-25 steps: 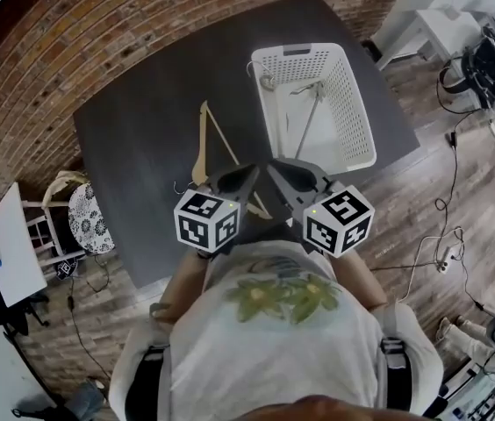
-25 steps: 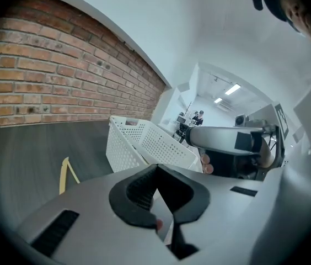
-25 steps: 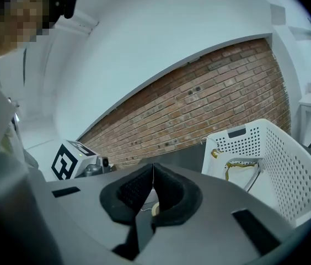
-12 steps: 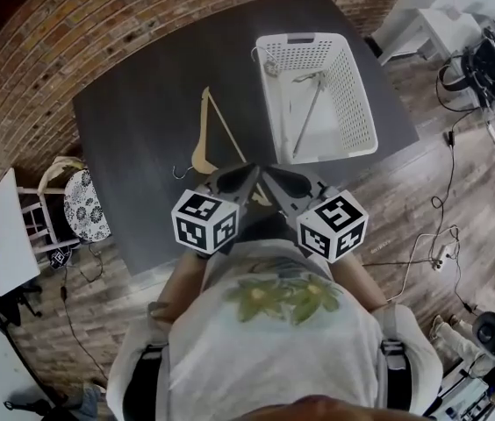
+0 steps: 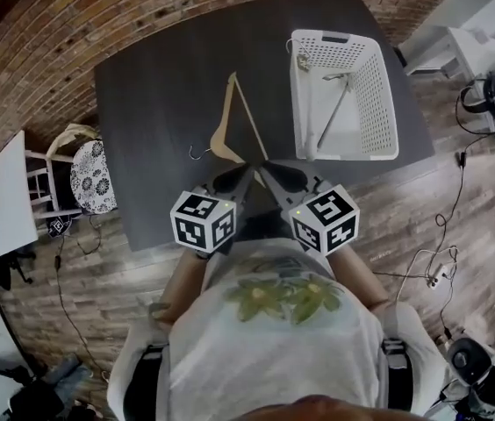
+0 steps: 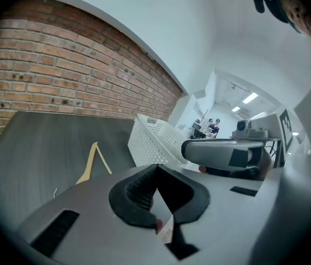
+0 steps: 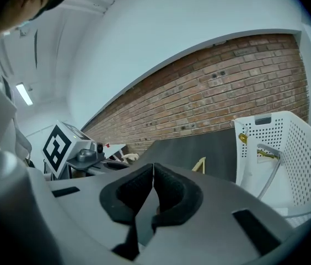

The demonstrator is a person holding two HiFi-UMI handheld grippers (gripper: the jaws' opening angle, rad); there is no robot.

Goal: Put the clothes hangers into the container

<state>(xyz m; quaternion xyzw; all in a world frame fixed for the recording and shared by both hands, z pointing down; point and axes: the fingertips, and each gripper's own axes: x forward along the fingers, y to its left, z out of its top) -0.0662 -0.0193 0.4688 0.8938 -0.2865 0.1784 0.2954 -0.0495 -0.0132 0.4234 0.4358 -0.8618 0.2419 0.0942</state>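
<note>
You are bringing both grippers to the dark table (image 5: 155, 160) side by side. The left gripper (image 5: 244, 172) and the right gripper (image 5: 263, 170) are each pressed together at the pads, with nothing pinched between them. That much is not changing from a second ago.

What is changing is the framing. The head view is swinging, so the white perforated basket (image 5: 298, 103) and the wooden clothes hanger (image 5: 222, 132) are now sitting further right in the picture than they were. A second ago the hanger's near arm was running under your grippers. Now your tips are hovering just at its near end, apart from the wood as far as the head view shows.

The wooden hanger is lying flat on the table, just left of the basket and not touching it. Its wire hook is pointing away from the basket. At least one grey hanger (image 5: 333, 117) is already leaning inside the basket, and a small brass-coloured hook (image 5: 302, 60) is hanging at the far rim.

By the look of it, the wooden hanger is the only one left outside, so the job is nearing its end. You are not gripping yet. With both pairs of jaws closed, one will need to open before it can take the wood.
</note>
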